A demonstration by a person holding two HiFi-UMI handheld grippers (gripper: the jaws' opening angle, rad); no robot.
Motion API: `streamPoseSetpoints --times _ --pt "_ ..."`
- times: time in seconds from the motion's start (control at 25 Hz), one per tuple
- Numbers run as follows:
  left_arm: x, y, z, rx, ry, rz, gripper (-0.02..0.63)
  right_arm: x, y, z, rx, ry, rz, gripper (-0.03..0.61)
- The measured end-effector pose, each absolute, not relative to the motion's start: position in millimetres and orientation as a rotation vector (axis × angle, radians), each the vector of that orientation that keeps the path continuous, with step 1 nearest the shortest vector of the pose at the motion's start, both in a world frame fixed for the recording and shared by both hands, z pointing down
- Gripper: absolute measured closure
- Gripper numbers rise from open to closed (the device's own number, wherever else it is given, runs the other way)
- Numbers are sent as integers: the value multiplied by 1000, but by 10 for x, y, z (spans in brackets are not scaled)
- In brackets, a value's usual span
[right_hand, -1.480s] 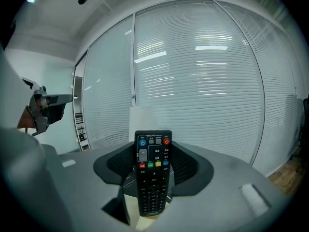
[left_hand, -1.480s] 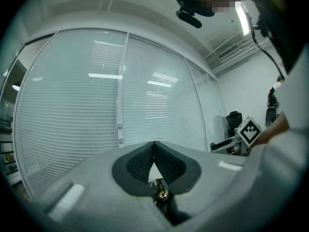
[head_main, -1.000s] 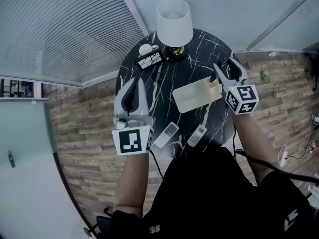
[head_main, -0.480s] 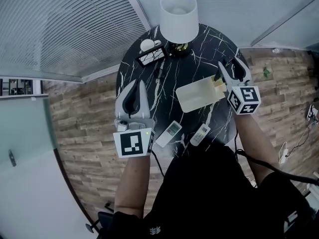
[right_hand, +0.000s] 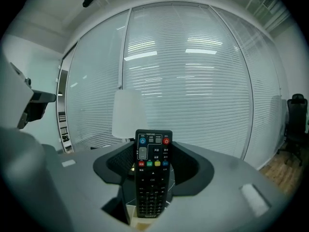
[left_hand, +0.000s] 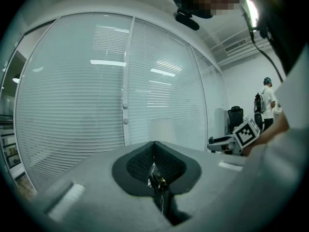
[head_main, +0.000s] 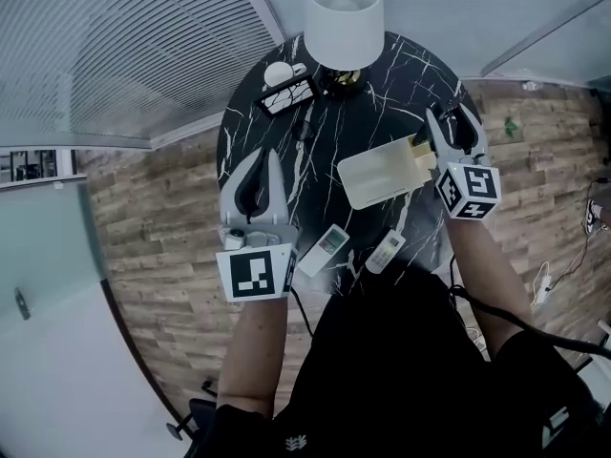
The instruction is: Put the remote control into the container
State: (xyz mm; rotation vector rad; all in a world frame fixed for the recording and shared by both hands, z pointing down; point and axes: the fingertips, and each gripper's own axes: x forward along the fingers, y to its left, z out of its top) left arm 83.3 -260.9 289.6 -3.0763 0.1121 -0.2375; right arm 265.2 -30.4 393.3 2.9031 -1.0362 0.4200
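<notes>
A black remote control (right_hand: 153,174) with coloured buttons stands upright between the jaws of my right gripper (right_hand: 153,178), which is shut on it. In the head view the right gripper (head_main: 449,124) hovers at the right end of the cream rectangular container (head_main: 378,174) on the round black marble table (head_main: 382,84). My left gripper (head_main: 260,160) is shut and holds nothing, over the table's left edge. Its jaws (left_hand: 154,151) meet in the left gripper view. Two white remotes (head_main: 325,249) (head_main: 386,251) lie near the table's front edge.
A white-shaded lamp (head_main: 344,17) stands at the table's far side. Next to it lie a black patterned object (head_main: 286,96) and a small white round thing (head_main: 279,72). Window blinds run behind the table, and wood floor surrounds it.
The right gripper with the black remote has stayed at the container's right end, shifting only slightly. The left gripper has kept its place.
</notes>
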Motion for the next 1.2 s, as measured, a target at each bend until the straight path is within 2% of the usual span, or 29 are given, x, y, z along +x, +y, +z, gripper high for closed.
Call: streamPoseSetpoints --times 0.52,0.92,1.2 --pt "681 -2606 3169 -3088 106 -311 612 2293 -236 4559 2796 -1028 598 348" --pt "488 -2518 3302 -3087 111 -345 612 2218 -257 4738 2732 -1051 627 353" --pt "333 -2437 3283 -3082 124 -338 612 2152 -205 4944 2681 -1064 773 357"
